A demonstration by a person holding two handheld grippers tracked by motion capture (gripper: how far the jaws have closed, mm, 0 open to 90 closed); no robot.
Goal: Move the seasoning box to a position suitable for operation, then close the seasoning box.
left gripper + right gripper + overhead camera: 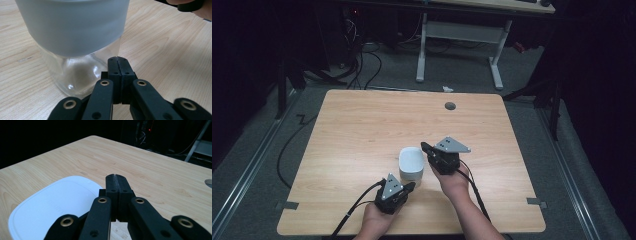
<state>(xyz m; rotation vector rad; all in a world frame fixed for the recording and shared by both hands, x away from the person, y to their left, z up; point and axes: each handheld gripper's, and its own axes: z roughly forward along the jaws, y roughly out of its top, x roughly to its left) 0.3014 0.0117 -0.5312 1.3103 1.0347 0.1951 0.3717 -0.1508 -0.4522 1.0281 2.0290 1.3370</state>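
A clear glass jar [411,167] with a white rounded-square lid [53,207] stands upright near the middle of the wooden table [362,130]. My left gripper [411,186] is low at the jar's near side, shut and empty, its tips close to the glass base [75,75]. My right gripper [425,148] is held just right of the lid and a little above it, also shut with nothing between the jaws. In the left gripper view, the jar's frosted-looking lid band [72,25] rises above the closed jaws [117,61].
A round cable hole [450,106] sits near the table's far edge. Beyond the table stand a white desk frame [459,45] and cables on the grey floor. Tape marks [287,205] lie at the table's near corners.
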